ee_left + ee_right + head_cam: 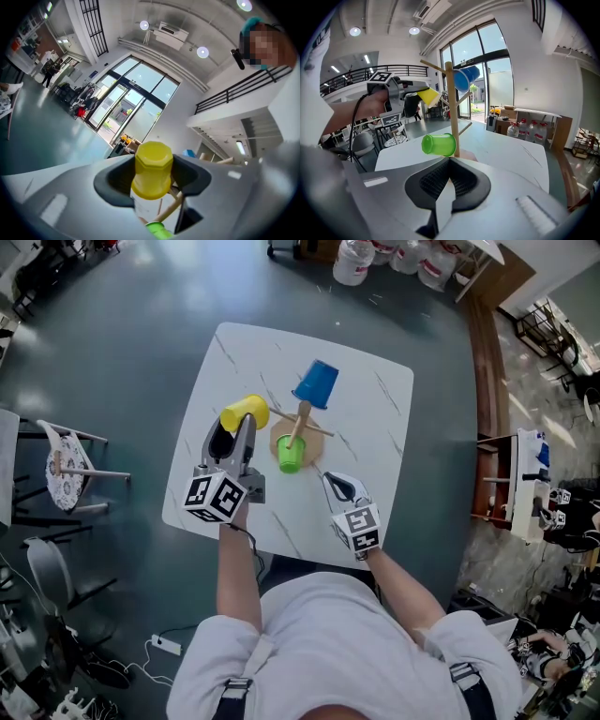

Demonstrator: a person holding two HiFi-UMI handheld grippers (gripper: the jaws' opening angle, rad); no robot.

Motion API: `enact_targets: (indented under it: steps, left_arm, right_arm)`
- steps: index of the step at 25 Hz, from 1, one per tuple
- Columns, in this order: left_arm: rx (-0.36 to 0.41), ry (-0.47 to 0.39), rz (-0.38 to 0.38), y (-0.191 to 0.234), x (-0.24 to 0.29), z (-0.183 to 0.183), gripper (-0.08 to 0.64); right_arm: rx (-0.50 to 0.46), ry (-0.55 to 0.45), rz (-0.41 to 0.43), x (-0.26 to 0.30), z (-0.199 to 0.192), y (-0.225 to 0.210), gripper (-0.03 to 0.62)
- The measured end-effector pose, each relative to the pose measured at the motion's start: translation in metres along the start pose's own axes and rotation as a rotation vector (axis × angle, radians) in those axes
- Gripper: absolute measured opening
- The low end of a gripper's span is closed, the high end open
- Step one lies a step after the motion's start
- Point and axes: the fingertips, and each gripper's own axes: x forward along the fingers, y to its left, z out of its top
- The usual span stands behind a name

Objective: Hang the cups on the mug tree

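- A person at a white marbled desk [375, 418] holds the left tongs [236, 430] clamped on a yellow cup [245, 412], gripped by its sides and lifted clear of the desk top.
- In the left gripper view the yellow cup [152, 171] fills the gap between the jaws and hides most of what lies past it. Only a slanting wooden peg and the edge of a green cup [157, 229] show beneath it.
- The wooden mug tree [298, 425] stands mid-desk, just to the right of the yellow cup, which is close to the post but on no peg.
- A blue cup [317, 383] hangs on an upper peg on the far side of the tree, and the green cup [290, 455] hangs on a low peg on the near side, between the post and the person.
- The right tongs [337, 486] rest low over the near part of the desk, apart from the tree, with jaws together and nothing between them.
- From the right gripper view, the right tongs [449, 176] point at the mug tree [451, 108], with the green cup [438, 144] nearest, the blue cup [465, 77] at the top and the yellow cup [429, 96] at the left beside an upper peg.
- A chair [66, 468] stands on the grey floor left of the desk, and water jugs [354, 261] stand beyond it.
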Motion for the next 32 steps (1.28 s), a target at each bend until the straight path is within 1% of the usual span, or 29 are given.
enact_targets:
  steps: [5, 13, 16, 26, 29, 32]
  left_arm:
    - [0.003, 0.014, -0.031, -0.01, 0.008, -0.005, 0.233]
    - [-0.005, 0.031, -0.046, -0.017, 0.014, -0.011, 0.233]
    - [-0.006, 0.049, -0.053, -0.019, 0.018, -0.018, 0.233]
    - [-0.068, 0.114, -0.103, -0.025, 0.027, -0.044, 0.233]
    - [-0.101, 0.122, -0.112, -0.026, 0.029, -0.05, 0.233]
    - [-0.096, 0.142, -0.103, -0.022, 0.029, -0.057, 0.233]
  right_arm:
    - [0.0, -0.002, -0.001, 0.0, -0.001, -0.002, 0.0]
    - [-0.001, 0.003, -0.007, -0.005, -0.004, -0.007, 0.0]
    - [-0.004, 0.011, -0.004, -0.005, -0.007, -0.006, 0.0]
    - [-0.012, 0.031, 0.01, -0.006, -0.012, 0.0, 0.0]
    - [-0.012, 0.031, 0.011, -0.006, -0.013, -0.002, 0.0]
    - [-0.012, 0.032, 0.014, -0.006, -0.013, -0.001, 0.0]
